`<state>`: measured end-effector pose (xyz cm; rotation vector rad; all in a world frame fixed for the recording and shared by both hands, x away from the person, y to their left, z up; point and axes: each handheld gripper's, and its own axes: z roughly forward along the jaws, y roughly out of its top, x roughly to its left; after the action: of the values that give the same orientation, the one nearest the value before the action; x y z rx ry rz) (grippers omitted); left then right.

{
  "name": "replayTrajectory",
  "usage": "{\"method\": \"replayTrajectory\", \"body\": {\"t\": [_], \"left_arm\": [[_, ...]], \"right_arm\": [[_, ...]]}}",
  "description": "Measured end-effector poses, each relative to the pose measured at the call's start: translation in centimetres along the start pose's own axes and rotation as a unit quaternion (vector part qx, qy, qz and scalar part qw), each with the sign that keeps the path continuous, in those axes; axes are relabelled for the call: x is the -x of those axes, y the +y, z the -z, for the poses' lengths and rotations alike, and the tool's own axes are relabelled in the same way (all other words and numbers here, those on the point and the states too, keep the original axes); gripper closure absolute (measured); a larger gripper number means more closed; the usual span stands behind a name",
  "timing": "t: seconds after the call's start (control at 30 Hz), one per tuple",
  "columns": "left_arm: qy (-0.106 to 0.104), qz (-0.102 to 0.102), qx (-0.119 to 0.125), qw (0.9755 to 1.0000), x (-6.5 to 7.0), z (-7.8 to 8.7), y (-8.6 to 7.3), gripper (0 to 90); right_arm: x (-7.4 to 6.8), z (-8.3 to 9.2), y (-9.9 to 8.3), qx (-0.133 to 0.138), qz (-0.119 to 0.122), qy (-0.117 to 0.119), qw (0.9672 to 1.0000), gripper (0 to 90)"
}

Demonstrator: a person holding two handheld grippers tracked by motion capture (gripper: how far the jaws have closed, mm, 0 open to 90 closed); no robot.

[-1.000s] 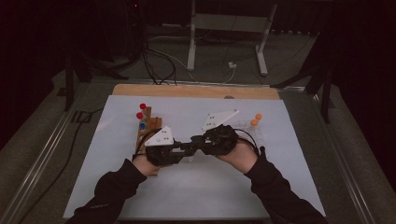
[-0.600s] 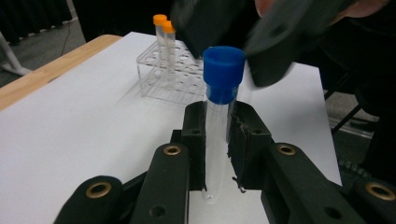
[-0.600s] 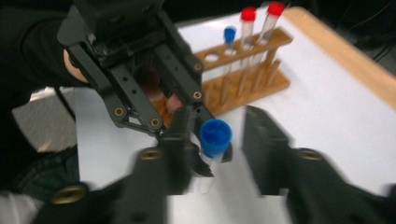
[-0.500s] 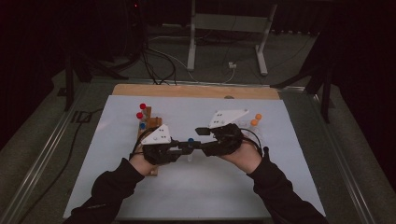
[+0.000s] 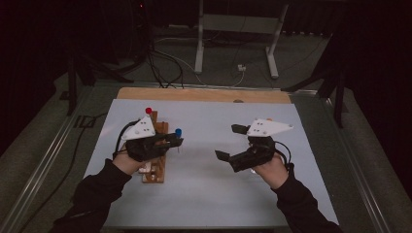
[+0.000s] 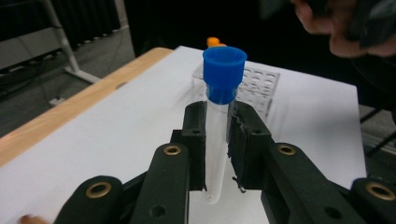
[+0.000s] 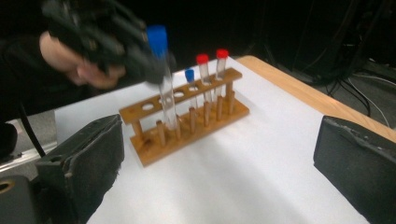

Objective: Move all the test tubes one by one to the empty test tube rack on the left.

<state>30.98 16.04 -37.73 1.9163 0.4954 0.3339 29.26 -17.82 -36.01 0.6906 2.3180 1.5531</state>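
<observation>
We hold the blue-capped test tube (image 6: 218,116) upright in our left tool (image 5: 171,141), its pads clamped on the clear glass just below the cap. The tube hangs just above the wooden rack (image 7: 187,123), at the side with the empty holes; in the rack stand two red-capped tubes (image 7: 211,79) and a short blue-capped one (image 7: 190,88). Our right tool (image 5: 230,141), its jaws just opened wide with nothing between them, sits well apart from the rack, over the white bench (image 5: 204,194).

The person wears dark long sleeves (image 5: 99,187). Each black gripper (image 5: 224,141) carries a pale three-cornered plate (image 5: 268,128) with dark dots, and a black cable. Brass-ringed holes stud the left gripper (image 6: 217,140) arms.
</observation>
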Motion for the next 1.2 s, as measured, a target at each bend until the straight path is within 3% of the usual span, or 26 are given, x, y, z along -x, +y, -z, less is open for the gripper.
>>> {"method": "replayTrajectory", "body": {"t": [0.3, 0.63, 1.2], "left_arm": [[0.043, 0.015, 0.008, 0.9989, -1.5, 2.8, -0.3, 78.1], [0.088, 0.045, 0.014, 0.9951, -3.6, 4.8, -2.2, 78.1], [0.128, 0.080, -0.004, 0.9885, -5.6, 4.2, -6.0, 78.1]], "right_arm": [[-0.5, 0.3, -2.7, 0.015, 0.004, -0.018, 0.9997, 0.0], [-1.0, 0.4, -4.0, 0.020, 0.012, -0.026, 0.9994, 0.0], [-1.2, 0.8, -4.0, 0.024, 0.019, -0.025, 0.9992, 0.0]]}}
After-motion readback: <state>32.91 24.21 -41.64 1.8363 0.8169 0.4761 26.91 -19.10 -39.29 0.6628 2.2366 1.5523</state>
